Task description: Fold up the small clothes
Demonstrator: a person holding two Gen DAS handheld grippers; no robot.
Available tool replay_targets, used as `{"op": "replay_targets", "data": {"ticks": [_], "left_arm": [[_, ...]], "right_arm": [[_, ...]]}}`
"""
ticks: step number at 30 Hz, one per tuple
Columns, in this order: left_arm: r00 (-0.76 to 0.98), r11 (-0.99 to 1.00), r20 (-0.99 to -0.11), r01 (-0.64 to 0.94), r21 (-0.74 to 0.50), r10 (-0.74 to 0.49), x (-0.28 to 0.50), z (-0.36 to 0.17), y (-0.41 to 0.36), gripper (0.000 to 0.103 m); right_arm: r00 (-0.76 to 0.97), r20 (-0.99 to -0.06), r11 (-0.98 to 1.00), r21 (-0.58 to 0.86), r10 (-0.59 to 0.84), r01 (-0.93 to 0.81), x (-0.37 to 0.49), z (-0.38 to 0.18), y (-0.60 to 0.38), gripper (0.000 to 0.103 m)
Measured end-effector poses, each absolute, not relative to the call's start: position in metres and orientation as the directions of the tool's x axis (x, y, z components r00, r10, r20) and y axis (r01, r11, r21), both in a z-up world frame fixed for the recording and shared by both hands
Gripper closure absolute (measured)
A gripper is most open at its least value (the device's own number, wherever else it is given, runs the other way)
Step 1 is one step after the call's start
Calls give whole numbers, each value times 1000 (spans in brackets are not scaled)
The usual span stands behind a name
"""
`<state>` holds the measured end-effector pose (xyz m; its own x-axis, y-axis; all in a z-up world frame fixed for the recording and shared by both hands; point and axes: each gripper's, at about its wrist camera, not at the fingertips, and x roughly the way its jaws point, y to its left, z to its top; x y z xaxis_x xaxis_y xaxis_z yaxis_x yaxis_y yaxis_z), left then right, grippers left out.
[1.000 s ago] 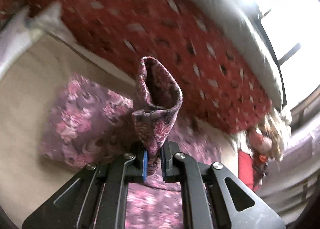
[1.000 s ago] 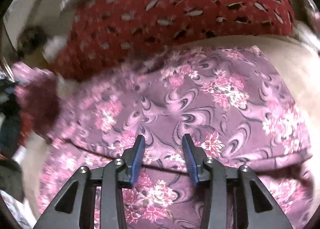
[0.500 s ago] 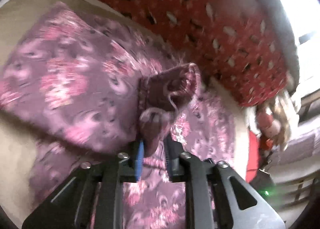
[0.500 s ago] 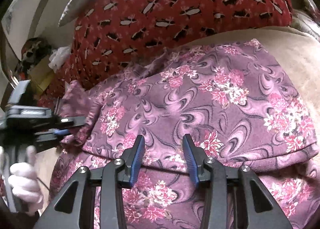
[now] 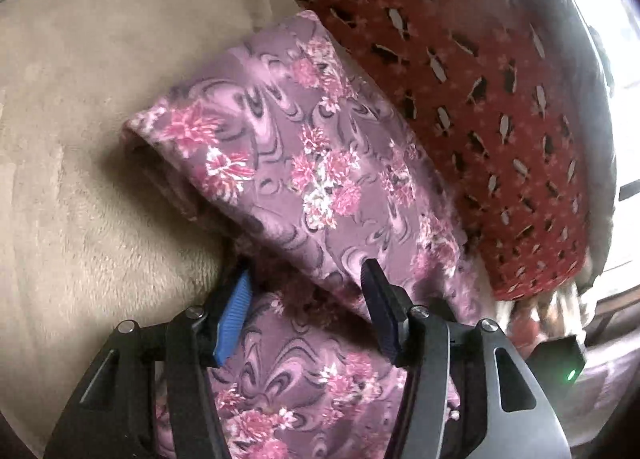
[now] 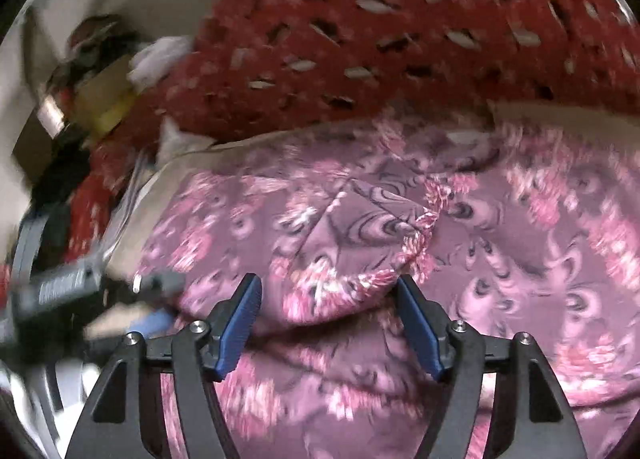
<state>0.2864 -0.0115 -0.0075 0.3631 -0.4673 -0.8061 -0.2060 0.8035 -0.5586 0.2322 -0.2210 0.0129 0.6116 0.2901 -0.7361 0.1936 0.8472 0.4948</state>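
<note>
A purple floral garment (image 5: 320,163) lies folded over itself on a beige blanket (image 5: 80,99). My left gripper (image 5: 306,299) hovers low over the fold's near edge. Its jaws are opening; cloth lies under and between them, but the pads do not press it. In the blurred right wrist view the same garment (image 6: 360,227) shows a raised folded corner. My right gripper (image 6: 330,315) stands just before that corner, its jaws opening, nothing pinched. The left gripper (image 6: 80,287) appears there as a blurred dark shape at the left edge.
A red patterned cover (image 5: 480,99) runs along the far side of the garment, also filling the top as the red cover (image 6: 400,39). Clutter of boxes and cloth (image 6: 92,71) sits at the far left. A bright window lies at the right in the left wrist view.
My left gripper came down with the pinched fold, laid it on the garment and let go. My right gripper swept sideways across the cloth and its jaws widened.
</note>
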Motion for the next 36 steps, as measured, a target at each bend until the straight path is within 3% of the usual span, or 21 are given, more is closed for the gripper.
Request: {"op": "replay_targets", "data": {"ticks": [1, 2, 3, 4, 9, 16, 25, 28, 29, 30, 34, 36], "left_arm": [[369, 811, -809, -199, -550, -458, 286, -6, -13, 50], [370, 815, -811, -196, -545, -453, 286, -5, -14, 50], [370, 818, -813, -197, -541, -449, 286, -5, -14, 50], [372, 819, -814, -198, -539, -446, 284, -4, -15, 50], [377, 824, -811, -178, -538, -448, 283, -3, -16, 50], [377, 833, -806, -139, -536, -456, 280, -4, -16, 49], [365, 842, -826, -171, -512, -429, 283, -8, -18, 48], [383, 843, -817, -153, -516, -430, 280, -3, -20, 48], [385, 853, -821, -140, -504, -421, 280, -2, -24, 48], [386, 863, -827, -132, -488, -409, 280, -2, -27, 48], [383, 875, -835, -122, -469, -395, 279, -3, -34, 48], [397, 877, -830, -111, -468, -392, 278, 1, -35, 48]], "right_arm": [[632, -713, 823, 530, 304, 202, 232, 12, -227, 42], [651, -679, 789, 583, 341, 194, 231, 12, -235, 58], [658, -657, 766, 615, 367, 187, 230, 12, -240, 85], [667, -639, 745, 641, 383, 187, 226, 13, -247, 98], [733, -586, 737, 653, 345, 175, 197, 35, -285, 97], [766, -613, 741, 604, 195, 295, 154, 39, -357, 97], [651, -749, 718, 521, 124, 462, 124, -6, -397, 97], [744, -661, 605, 633, 99, 482, 106, 3, -415, 90], [757, -644, 562, 669, 109, 487, 105, 0, -421, 81], [751, -648, 545, 678, 125, 494, 108, -4, -423, 70], [689, -700, 620, 627, 185, 471, 137, -12, -408, 67], [669, -713, 681, 597, 208, 424, 150, -11, -394, 59]]}}
